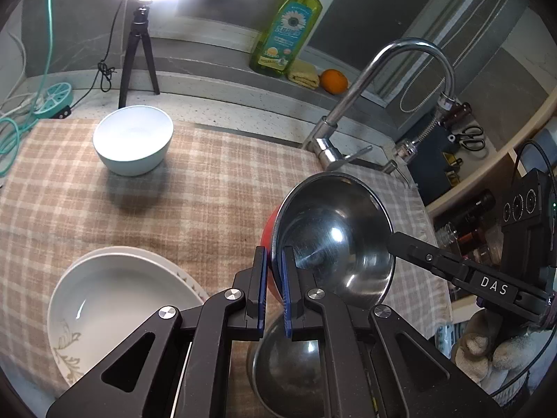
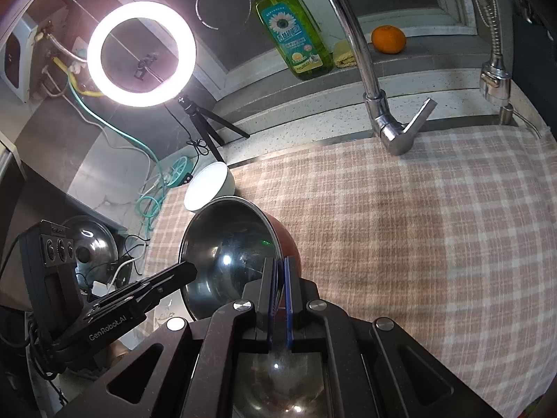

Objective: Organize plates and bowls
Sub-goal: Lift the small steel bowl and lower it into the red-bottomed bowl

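A metal bowl with a red outside point(image 1: 334, 230) is held tilted above the checked cloth. My left gripper point(image 1: 275, 257) is shut on its near rim. My right gripper point(image 2: 278, 271) is shut on the opposite rim of the same bowl point(image 2: 226, 247); its finger shows in the left wrist view point(image 1: 400, 242). A second metal bowl point(image 1: 289, 369) sits right below, under my left gripper. A white bowl point(image 1: 134, 139) stands at the far left of the cloth. A white plate stack point(image 1: 104, 299) lies near left.
A checked cloth point(image 1: 209, 191) covers the counter. A chrome tap point(image 1: 348, 118) stands at the back right. A ring light on a tripod point(image 1: 137, 52), a green soap bottle point(image 1: 285, 31), an orange point(image 1: 334, 82) and cables point(image 1: 21, 118) line the back.
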